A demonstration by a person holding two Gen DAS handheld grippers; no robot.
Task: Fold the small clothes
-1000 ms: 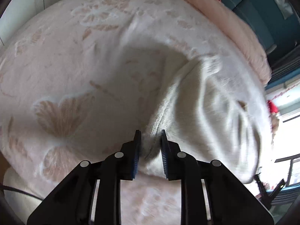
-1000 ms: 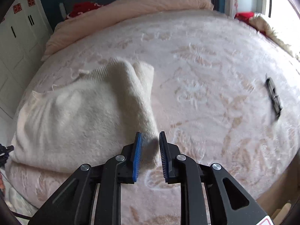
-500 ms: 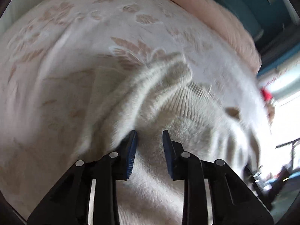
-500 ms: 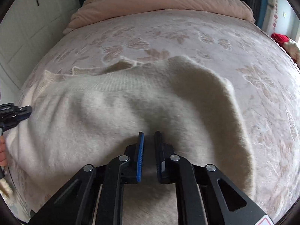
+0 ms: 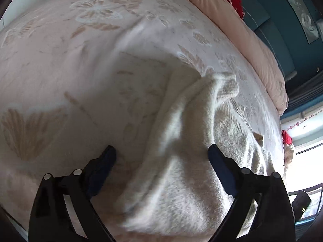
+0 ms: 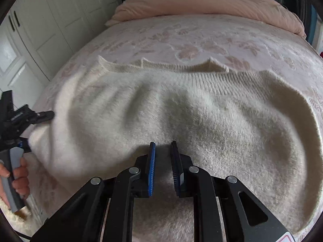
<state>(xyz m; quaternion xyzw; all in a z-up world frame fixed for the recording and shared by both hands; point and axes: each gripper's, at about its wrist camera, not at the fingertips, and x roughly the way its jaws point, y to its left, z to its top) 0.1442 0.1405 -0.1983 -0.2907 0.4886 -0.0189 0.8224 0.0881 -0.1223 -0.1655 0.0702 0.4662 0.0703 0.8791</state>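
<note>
Bedspread [image 6: 201, 40], pale pink with a floral weave, bears a cream knit sweater [image 6: 181, 111] near its front edge. Peach duvet [image 6: 201, 2] lies bunched beyond; white wardrobe doors [image 6: 50, 20] stand at left. Left gripper [image 5: 161, 157] is opening, pads clear of the sweater; right gripper [image 6: 163, 151] is pinched on the fabric.

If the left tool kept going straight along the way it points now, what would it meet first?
Most likely the cream knit sweater: its fuzzy fold lies between the opening jaws of the left tool, ahead of them. The floral bedspread lies beneath and beyond it. Depth is hard to judge in this fisheye view.
</note>
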